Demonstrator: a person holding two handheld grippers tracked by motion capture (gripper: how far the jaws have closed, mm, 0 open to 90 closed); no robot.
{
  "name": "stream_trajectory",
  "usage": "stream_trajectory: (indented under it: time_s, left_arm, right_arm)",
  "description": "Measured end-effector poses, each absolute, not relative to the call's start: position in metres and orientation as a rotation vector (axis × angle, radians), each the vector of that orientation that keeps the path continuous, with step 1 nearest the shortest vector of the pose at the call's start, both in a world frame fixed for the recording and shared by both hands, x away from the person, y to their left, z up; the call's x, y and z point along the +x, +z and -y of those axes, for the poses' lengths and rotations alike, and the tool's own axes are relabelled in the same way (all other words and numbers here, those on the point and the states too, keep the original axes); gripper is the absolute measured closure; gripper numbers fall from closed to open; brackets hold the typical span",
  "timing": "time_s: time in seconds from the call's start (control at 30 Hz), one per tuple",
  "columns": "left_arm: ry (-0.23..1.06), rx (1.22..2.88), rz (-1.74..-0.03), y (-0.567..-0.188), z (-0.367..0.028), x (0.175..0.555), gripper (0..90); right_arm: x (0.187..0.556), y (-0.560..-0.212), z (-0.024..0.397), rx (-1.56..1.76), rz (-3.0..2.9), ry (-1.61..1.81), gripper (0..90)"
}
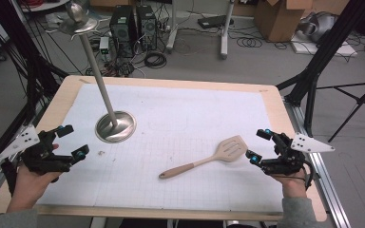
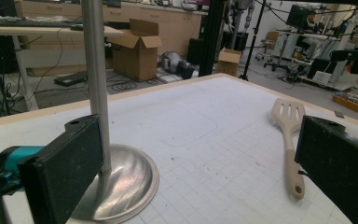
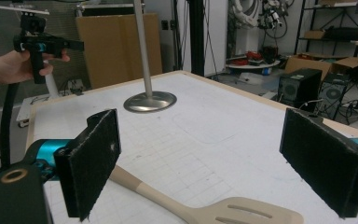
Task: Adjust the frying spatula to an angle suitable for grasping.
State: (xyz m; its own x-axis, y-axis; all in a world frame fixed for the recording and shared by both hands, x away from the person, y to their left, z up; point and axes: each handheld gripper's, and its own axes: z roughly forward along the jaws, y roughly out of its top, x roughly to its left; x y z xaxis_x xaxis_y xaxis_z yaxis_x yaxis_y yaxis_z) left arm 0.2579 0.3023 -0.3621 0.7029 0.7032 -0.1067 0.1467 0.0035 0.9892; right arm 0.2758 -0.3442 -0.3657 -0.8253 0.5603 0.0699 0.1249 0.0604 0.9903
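A beige slotted spatula (image 1: 204, 161) lies flat on the tabletop (image 1: 180, 118), right of centre in the high view, blade toward the right gripper (image 1: 259, 145), whose jaws stand wide apart and empty. The left gripper (image 1: 73, 141), at the lower left, is likewise spread wide with nothing between its jaws. The spatula looks light, probably with a somewhat flexible, smooth blade; the stiffer handle, near its middle, seems the surest place to grip. The metal stand (image 1: 115, 126) reads as heavy at its round base. Its top fitting at the upper left is blurred; the spatula's blade is cut off in the right gripper view.
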Motion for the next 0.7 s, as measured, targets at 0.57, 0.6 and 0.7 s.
stream_trajectory:
  time_s: [0.57, 0.6, 0.7]
  left_arm:
    - [0.492, 1.539, -0.716, -0.363, -0.302, 0.255, 1.9]
    - [0.492, 1.543, -0.715, -0.364, -0.302, 0.255, 1.9]
    - [0.490, 1.541, -0.714, -0.364, -0.302, 0.255, 1.9]
  right_arm:
    - [0.281, -0.366, 0.333, 0.677, -2.038, 1.816, 11.6]
    - [0.281, -0.366, 0.330, 0.669, -2.058, 1.803, 11.8]
    - [0.283, -0.367, 0.326, 0.654, -2.084, 1.800, 14.2]
